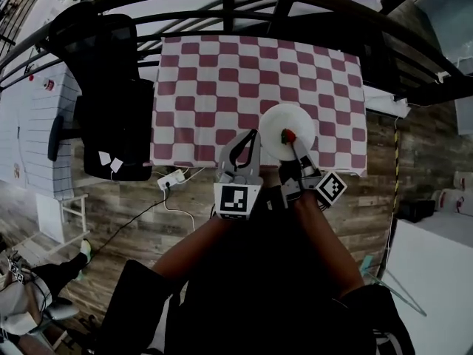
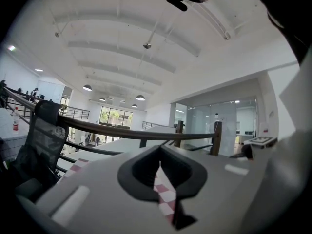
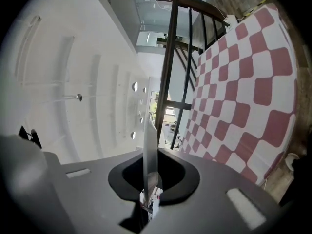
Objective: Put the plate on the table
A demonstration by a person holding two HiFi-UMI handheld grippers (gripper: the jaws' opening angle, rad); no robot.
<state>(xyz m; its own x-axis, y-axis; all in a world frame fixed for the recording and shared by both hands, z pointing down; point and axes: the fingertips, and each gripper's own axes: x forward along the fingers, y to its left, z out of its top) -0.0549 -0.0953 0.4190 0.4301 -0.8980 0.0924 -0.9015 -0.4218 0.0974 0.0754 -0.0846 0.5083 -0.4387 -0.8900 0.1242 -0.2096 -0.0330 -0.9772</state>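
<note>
The right gripper (image 1: 294, 151) is clamped on the near rim of the plate (image 1: 284, 121). Its own view shows the jaws pinched on a thin white edge, so the plate lies flat and reaches straight ahead of the jaws. Being round, it has no long axis to line up. A small red thing (image 1: 288, 136) sits on the plate just past the jaw tips, and what it is cannot be told. Directly under the plate is the near edge of the table (image 1: 222, 80), and the checked cloth (image 1: 325, 87) runs on ahead of the gripper. The plate's face looks parallel to the cloth and seems to hang just clear of it, so the coming move is probably a short way down, and perhaps a little further ahead, before the jaws let go. The left gripper (image 1: 241, 152) is just to the left of the right one, its jaws together on nothing, pointing level over the same table edge. It is near the plate but does not touch it. No other thing lies on the cloth ahead. Further left stands a black chair (image 1: 111, 95), with a power strip (image 1: 171, 178) on the floor (image 1: 111, 220) below it. Beyond the table's far edge runs a dark rail (image 1: 236, 9).
</note>
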